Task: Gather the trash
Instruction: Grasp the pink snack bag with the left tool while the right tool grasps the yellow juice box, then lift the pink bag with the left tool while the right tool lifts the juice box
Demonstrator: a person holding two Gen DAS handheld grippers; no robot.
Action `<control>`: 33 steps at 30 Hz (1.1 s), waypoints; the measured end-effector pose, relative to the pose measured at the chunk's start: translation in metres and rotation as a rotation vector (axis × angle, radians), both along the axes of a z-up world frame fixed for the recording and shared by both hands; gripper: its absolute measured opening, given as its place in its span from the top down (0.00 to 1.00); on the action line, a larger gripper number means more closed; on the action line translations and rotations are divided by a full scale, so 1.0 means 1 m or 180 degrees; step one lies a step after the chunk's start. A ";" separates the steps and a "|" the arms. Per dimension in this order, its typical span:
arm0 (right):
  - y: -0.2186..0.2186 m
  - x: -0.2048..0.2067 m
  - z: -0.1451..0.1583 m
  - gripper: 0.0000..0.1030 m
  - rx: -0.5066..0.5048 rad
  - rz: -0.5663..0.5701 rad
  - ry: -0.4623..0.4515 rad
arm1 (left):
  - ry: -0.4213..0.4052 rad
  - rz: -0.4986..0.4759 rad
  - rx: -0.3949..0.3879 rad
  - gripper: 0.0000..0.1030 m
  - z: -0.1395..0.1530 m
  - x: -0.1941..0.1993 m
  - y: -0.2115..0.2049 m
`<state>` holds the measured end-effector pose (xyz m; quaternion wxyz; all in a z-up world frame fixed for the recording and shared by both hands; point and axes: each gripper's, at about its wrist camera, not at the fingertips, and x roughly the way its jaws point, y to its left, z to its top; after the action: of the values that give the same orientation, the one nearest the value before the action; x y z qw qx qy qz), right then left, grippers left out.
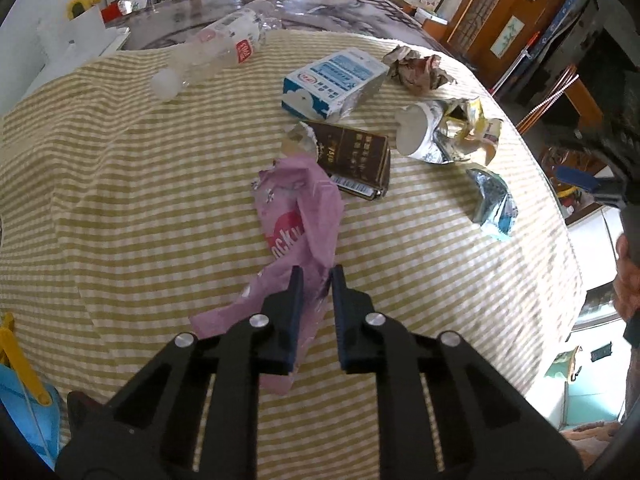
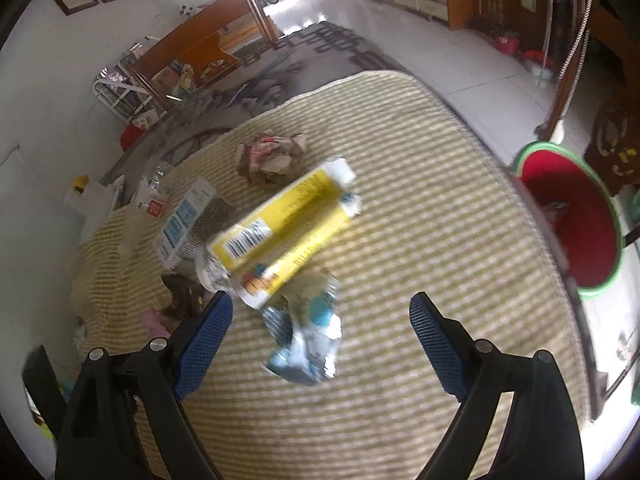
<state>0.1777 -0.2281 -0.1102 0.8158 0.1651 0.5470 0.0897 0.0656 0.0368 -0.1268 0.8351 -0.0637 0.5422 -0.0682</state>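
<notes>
Where left gripper [image 1: 316,276] jaws pinch the pink wrapper [image 1: 298,216], right gripper [image 2: 320,304] jaws apart above crumpled foil packet [image 2: 308,344]

A woven cloth [image 1: 120,208] in yellow and white stripes covered the table, matt and slightly rough. On it lay a thin, glossy pink plastic wrapper [image 1: 298,216], a clear plastic bottle [image 1: 218,50], a smooth blue-and-white paperboard carton [image 1: 332,82], a dark glossy box [image 1: 356,158], crumpled brown paper [image 1: 416,68] and shiny creased foil [image 1: 492,204]. The gripper fingers [image 2: 204,340] carried blue pads with a fine rough texture on matt black plastic, with polished metal pins.
</notes>
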 end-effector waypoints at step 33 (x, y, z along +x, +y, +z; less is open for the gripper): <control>0.036 0.009 0.007 0.60 0.0172 0.0513 0.0030 | 0.0013 0.0197 -0.0009 0.58 -0.002 -0.006 0.012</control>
<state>0.1869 -0.1926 -0.1027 0.7986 0.1429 0.5597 0.1690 0.0601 0.0491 -0.1291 0.8356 -0.0818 0.5415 -0.0430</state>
